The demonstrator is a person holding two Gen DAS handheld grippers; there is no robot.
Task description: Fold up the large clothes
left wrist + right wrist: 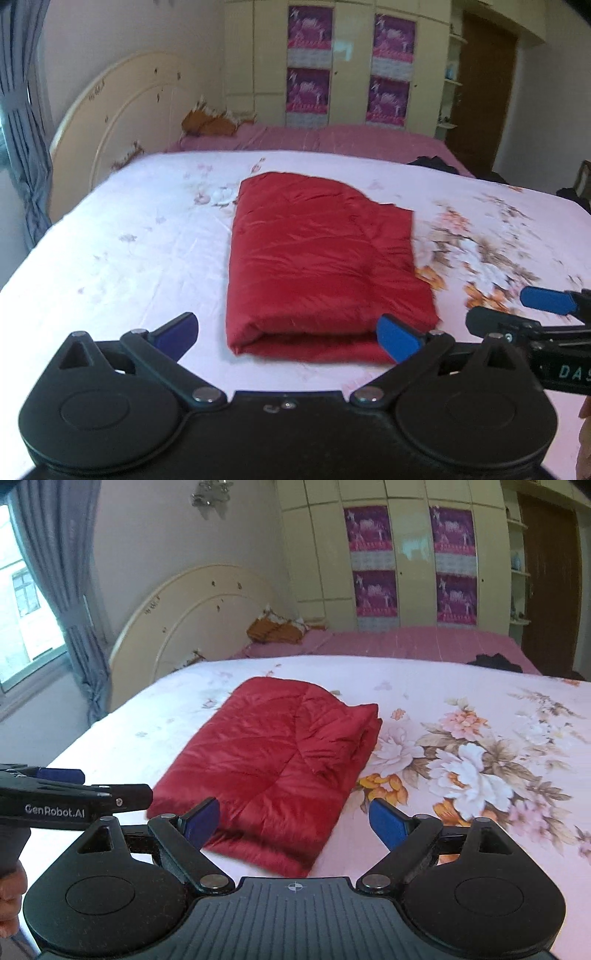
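A red padded garment [321, 266] lies folded into a thick rectangle on the floral bed sheet [122, 240]; it also shows in the right wrist view [273, 771]. My left gripper [288, 336] is open and empty, its blue pads level with the garment's near folded edge. My right gripper [291, 821] is open and empty, just in front of the garment's near corner. The right gripper shows at the right edge of the left wrist view [532, 314]. The left gripper shows at the left edge of the right wrist view [74, 794].
The bed sheet [461, 760] has a large flower print on the right. A cream headboard [192, 616] stands at the left, a pink bed cover [406, 642] behind. A dark cloth [495, 662] lies at the far right. A wardrobe [406, 554] fills the back wall.
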